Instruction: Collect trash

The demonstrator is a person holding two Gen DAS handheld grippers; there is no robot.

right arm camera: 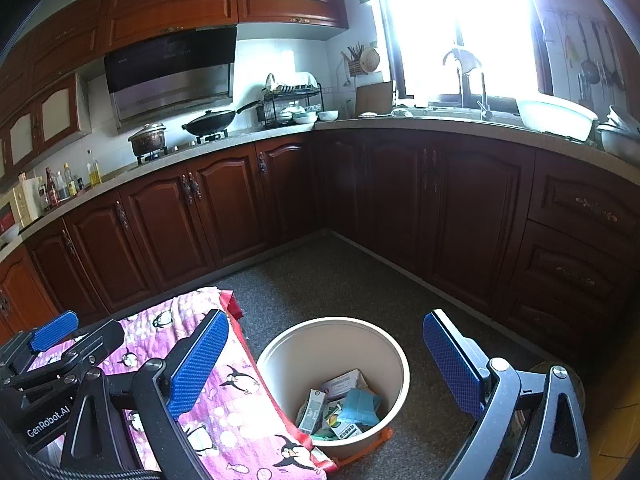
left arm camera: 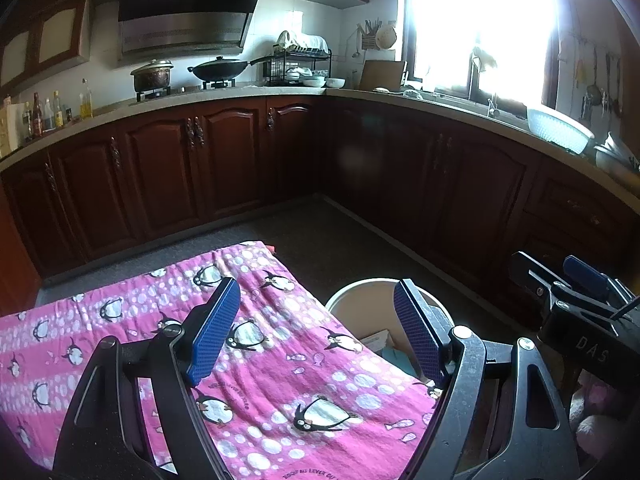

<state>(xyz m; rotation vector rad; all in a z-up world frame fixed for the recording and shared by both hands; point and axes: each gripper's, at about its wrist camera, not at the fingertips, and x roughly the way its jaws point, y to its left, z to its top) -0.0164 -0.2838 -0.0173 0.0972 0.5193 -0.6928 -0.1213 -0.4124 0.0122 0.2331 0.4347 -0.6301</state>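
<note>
A round beige bin stands on the floor beside a low table. Inside it lie several pieces of trash: small cartons, wrappers and a blue-green packet. In the left wrist view the bin shows partly behind the table's edge. My left gripper hangs open over the pink penguin-print cloth, with nothing between its blue pads. My right gripper is open too, held above the bin with the gap empty. The cloth carries no loose trash that I can see.
Dark wooden cabinets run along the back and right, under a counter with a pot, a wok, bottles and a dish rack. The grey floor lies between table and cabinets. A bright window glares at the top right.
</note>
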